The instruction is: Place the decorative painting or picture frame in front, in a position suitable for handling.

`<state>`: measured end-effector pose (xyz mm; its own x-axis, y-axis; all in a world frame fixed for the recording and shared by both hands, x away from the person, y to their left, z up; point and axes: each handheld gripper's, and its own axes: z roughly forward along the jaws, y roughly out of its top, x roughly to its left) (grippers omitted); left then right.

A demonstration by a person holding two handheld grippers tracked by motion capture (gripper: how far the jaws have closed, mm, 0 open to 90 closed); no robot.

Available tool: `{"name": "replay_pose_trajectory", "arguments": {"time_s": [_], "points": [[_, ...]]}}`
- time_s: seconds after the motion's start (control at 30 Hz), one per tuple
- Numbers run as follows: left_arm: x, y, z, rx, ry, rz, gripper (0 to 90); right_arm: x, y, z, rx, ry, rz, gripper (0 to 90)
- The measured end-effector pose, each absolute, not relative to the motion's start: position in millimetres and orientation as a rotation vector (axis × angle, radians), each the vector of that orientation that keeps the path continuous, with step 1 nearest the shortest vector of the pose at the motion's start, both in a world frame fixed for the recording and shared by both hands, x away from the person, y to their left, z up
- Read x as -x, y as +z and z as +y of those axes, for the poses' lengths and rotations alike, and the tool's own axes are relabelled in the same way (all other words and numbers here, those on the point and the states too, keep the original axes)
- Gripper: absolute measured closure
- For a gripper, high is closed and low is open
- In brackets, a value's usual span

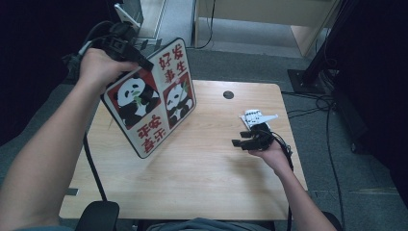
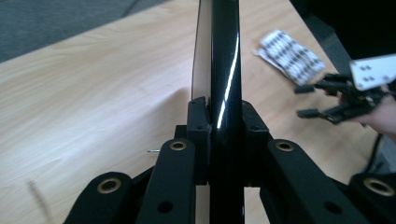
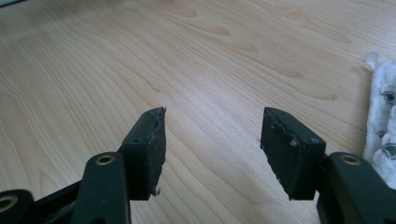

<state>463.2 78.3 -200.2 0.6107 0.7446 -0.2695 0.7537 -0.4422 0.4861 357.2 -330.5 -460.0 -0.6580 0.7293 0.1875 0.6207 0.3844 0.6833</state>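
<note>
The panda board (image 1: 151, 98) was clamped by its upper edge in the left tool (image 1: 126, 48), tilted above the desk (image 1: 211, 163) at ten o'clock; the right tool (image 1: 243, 139), gaping and empty, lay at three o'clock.

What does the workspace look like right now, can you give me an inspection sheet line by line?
Surface: wooden table, round hole near far edge.
Job's thing: panda board, tilted, lower corner near or on the table.
Clutter: white patterned piece by the right hand.
Grippers: left gripper shut on the board's edge; right gripper open, nothing between its jaws, low over the table.
Cables: black cable under left forearm; more cables on floor.
Surroundings: grey carpet, dark stand at right.
</note>
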Motion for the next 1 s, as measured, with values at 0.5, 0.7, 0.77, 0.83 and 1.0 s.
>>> {"name": "replay_pose_trajectory", "arguments": {"time_s": [0.5,0.7,0.77,0.83,1.0], "points": [[-447.5,-220.3,-4.5,-2.354,-0.101,1.022,79.4,-356.2,-463.6,-330.4,-1.218,1.114,2.507,41.4],[-444.0,-228.6,-14.5,-2.349,-0.12,1.008,79.5,-356.5,-463.3,-331.9,-1.226,1.112,2.496,41.4],[-443.6,-230.8,-15.0,-2.351,-0.121,1.016,79.4,-356.7,-463.6,-332.4,-1.228,1.103,2.496,41.4],[-443.8,-231.9,-13.2,-2.342,-0.122,1.02,79.4,-356.7,-463.9,-332.1,-1.229,1.1,2.495,41.4],[-446.5,-237.5,-4.5,-2.31,-0.137,1.048,79.1,-356.6,-464.9,-331.1,-1.225,1.091,2.503,41.4]]}}
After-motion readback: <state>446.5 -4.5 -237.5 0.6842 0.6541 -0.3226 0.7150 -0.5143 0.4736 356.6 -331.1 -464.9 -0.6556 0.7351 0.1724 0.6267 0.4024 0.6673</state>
